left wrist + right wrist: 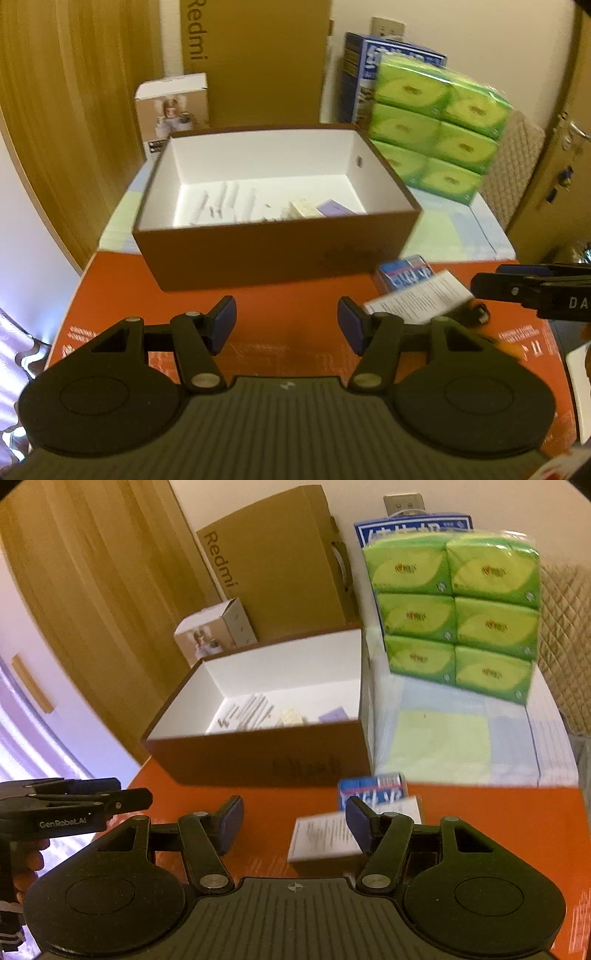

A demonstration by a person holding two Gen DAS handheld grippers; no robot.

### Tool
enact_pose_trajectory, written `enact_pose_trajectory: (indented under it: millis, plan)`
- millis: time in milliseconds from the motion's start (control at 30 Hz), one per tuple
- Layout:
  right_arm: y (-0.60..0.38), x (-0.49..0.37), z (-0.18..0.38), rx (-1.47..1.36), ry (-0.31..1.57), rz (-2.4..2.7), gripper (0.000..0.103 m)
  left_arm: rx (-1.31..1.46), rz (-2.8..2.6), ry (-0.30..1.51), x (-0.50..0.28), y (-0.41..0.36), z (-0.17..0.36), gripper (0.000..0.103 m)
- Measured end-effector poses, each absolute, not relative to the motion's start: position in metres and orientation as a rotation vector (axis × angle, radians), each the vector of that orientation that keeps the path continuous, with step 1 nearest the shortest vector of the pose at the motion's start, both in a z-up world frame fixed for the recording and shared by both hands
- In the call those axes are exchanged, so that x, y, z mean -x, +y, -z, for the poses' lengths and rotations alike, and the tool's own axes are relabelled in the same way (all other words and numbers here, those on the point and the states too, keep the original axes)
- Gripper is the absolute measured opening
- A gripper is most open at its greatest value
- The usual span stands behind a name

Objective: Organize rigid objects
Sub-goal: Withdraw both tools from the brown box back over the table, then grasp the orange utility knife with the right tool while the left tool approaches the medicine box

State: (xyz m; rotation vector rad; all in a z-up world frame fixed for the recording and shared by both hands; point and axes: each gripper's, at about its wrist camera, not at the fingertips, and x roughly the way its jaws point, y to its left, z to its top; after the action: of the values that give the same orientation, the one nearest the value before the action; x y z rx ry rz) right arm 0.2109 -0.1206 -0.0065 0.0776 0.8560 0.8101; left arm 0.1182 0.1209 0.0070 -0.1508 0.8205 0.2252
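Note:
An open brown box with a white inside [277, 236] [266, 753] stands on the orange surface. Small white, cream and purple items [258, 210] [266, 712] lie on its floor. A blue small box [404, 275] [373, 788] and a white printed box [417, 297] [325, 836] lie in front of its right corner. My left gripper [287, 325] is open and empty, just before the brown box. My right gripper [295, 825] is open and empty, its right finger beside the white printed box. It also shows side-on in the left wrist view [480, 286].
A green pack of tissue packets [436, 133] [454, 609] stands at the back right on pale blue-green flat boxes [461, 738]. A tall Redmi carton [255, 62] [280, 576] and a small white box [173, 110] [218, 627] stand behind. A wooden door is left.

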Motion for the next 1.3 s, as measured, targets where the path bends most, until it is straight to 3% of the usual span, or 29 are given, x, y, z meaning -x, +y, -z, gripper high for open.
enact_pose_trajectory:
  millis: [700, 1300]
  plan:
    - [-0.196, -0.155, 0.039, -0.098, 0.955, -0.747, 0.058, 0.115, -0.099, 0.866, -0.081, 0.041, 0.013, 0.057]
    - [-0.216, -0.136, 0.037, -0.114, 0.938, -0.67, 0.058, 0.03, 0.074, 0.901, -0.1, 0.012, 0.026, 0.057]
